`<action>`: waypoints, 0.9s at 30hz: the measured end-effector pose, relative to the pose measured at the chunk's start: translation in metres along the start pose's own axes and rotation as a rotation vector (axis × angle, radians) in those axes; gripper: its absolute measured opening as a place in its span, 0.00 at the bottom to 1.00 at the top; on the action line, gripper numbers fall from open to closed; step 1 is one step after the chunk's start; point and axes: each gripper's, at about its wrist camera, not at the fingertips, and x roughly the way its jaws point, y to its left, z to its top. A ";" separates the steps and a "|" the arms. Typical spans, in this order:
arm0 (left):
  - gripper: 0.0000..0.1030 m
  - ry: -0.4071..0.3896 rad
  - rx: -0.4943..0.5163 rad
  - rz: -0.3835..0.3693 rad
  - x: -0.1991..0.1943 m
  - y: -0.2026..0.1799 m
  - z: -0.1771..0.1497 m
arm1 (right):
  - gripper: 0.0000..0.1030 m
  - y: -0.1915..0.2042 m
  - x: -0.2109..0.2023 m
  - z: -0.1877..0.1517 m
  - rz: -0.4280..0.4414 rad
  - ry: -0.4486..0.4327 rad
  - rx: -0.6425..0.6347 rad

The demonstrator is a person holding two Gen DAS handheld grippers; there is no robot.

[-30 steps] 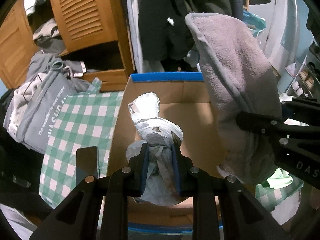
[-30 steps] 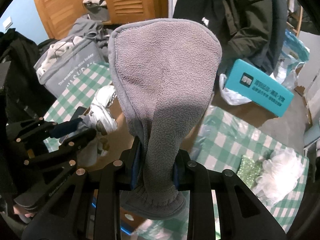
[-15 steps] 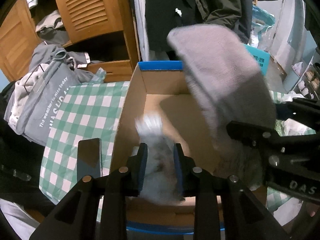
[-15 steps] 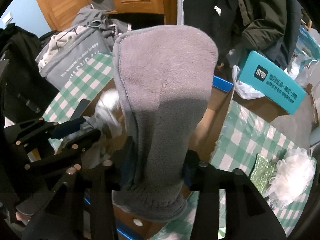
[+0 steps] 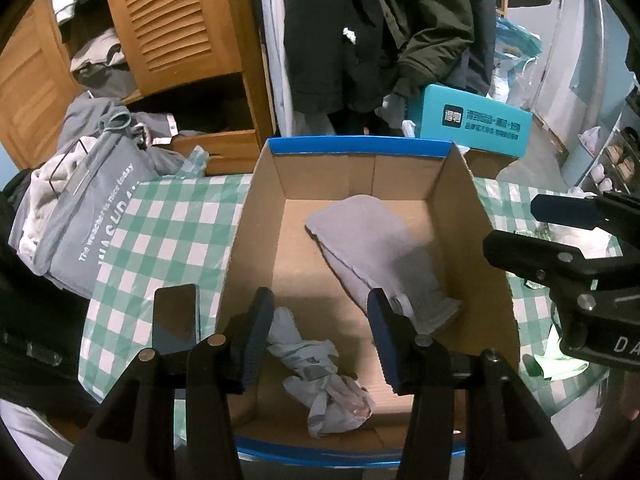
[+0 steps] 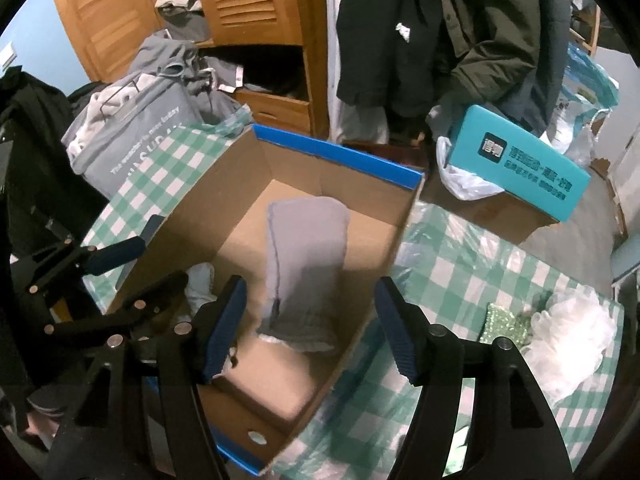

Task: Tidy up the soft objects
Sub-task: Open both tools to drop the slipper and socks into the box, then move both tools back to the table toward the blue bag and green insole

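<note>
Both jaws stand apart and empty, having just been opening: left gripper point(image 5: 320, 336) hangs over the grey-white crumpled cloth point(image 5: 324, 380) at lower centre of the left view, and right gripper point(image 6: 308, 328) over the grey fleece mitt point(image 6: 300, 264), mid-frame in the right view, both inside the cardboard box point(image 5: 256, 208). Mitt's long axis runs from the box's far wall down toward the near right corner. The remaining soft things, white mesh pouf point(image 6: 572, 332) and green glitter sponge point(image 6: 506, 320), lie on the checked desk point(image 6: 460, 264) at right of the right view, so the right gripper is probably nearer for the next pick.
</note>
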 end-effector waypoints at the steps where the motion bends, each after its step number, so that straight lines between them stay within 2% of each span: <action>1: 0.49 0.000 0.005 -0.002 0.000 -0.002 0.000 | 0.66 -0.002 -0.002 -0.002 -0.008 0.000 -0.003; 5: 0.53 -0.003 0.021 -0.005 -0.001 -0.010 0.001 | 0.67 -0.008 -0.006 -0.007 -0.026 0.002 -0.003; 17: 0.54 -0.005 0.080 -0.034 -0.004 -0.039 0.005 | 0.68 -0.045 -0.020 -0.029 -0.064 0.013 0.050; 27: 0.54 0.000 0.130 -0.090 -0.009 -0.070 0.006 | 0.68 -0.080 -0.037 -0.054 -0.127 0.016 0.090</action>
